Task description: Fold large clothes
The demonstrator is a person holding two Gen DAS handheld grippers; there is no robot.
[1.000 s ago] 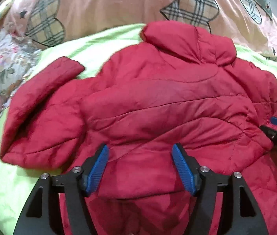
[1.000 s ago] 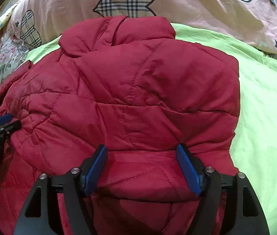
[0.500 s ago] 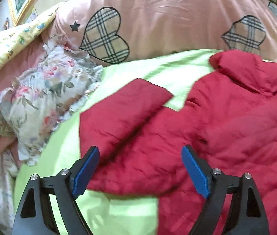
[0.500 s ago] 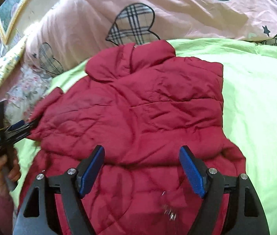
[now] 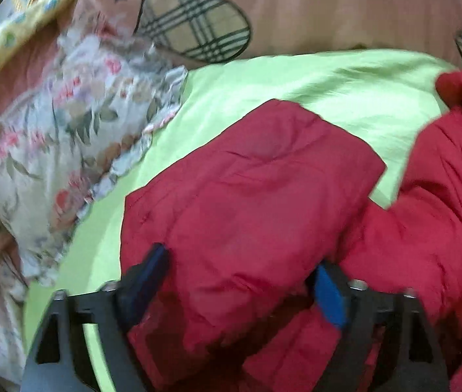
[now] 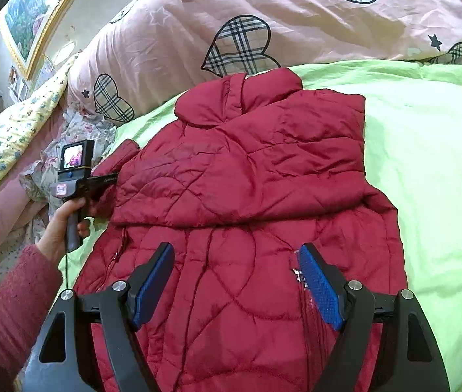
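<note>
The puffy red jacket (image 6: 247, 196) is looking light, squashy and slippery. The left claw (image 5: 240, 284) has just been closing around its sleeve (image 5: 247, 196), not clearly pinching yet, so the cuff seems the spot to grab. The right claw (image 6: 236, 287) is hanging spread over the hem, holding nothing.

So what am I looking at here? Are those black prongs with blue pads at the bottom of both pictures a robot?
There is no robot. A person holds a hand-held gripper in each hand, and each carries a camera looking out along its two fingers, so each picture shows its own prongs. The right hand-held gripper is open above a red jacket spread on a green sheet. Its picture also shows the person's left hand holding the other tool. The left hand-held gripper has just been closing with the jacket's sleeve between its jaws. The blur hides whether it grips yet. Behind lie a pink quilt and a floral pillow.
</note>
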